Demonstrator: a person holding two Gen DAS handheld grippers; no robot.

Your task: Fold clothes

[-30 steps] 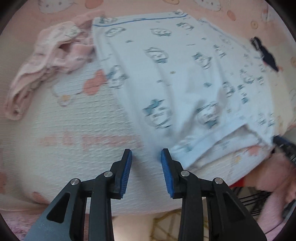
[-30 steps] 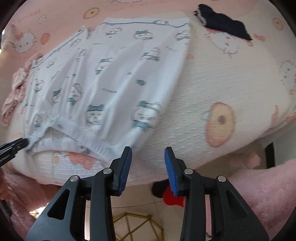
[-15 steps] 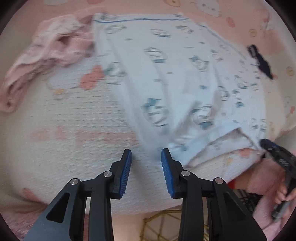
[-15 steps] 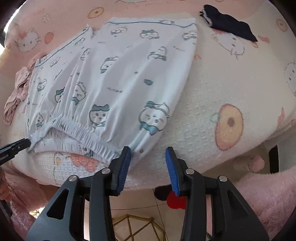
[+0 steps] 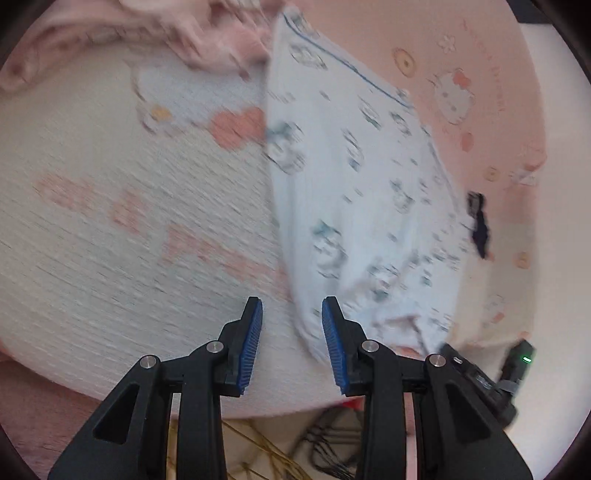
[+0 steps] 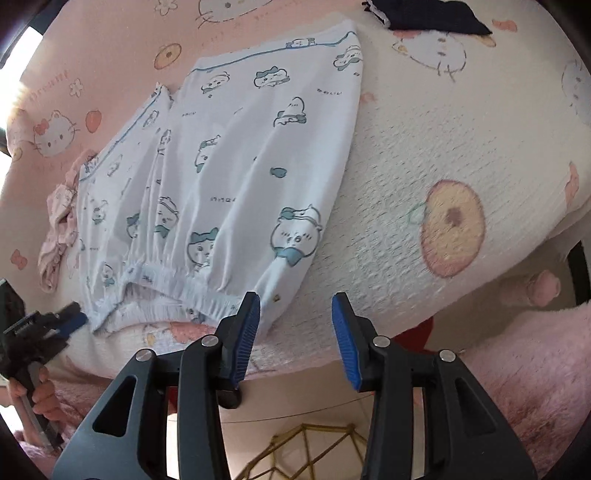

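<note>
White pajama shorts (image 6: 236,177) with blue cartoon prints lie flat on the pink and cream blanket (image 6: 424,155), elastic waistband toward me. My right gripper (image 6: 295,325) is open and empty, just in front of the waistband's right corner. My left gripper (image 5: 291,332) is open and empty at the waistband's left corner; the shorts (image 5: 354,206) stretch away to its upper right, blurred. The left gripper (image 6: 70,321) also shows in the right wrist view beside the left corner. The right gripper's body (image 5: 480,384) shows in the left wrist view.
A crumpled pink garment (image 5: 207,40) lies past the shorts on the left, also seen in the right wrist view (image 6: 59,229). A dark navy garment (image 6: 432,16) lies at the far right. The bed edge drops off below the grippers, with a gold wire frame (image 6: 306,446) on the floor.
The left wrist view has swung left and closer, so the shorts now run up to the right. The right gripper has moved closer to the waistband's right corner. Both stay open.
</note>
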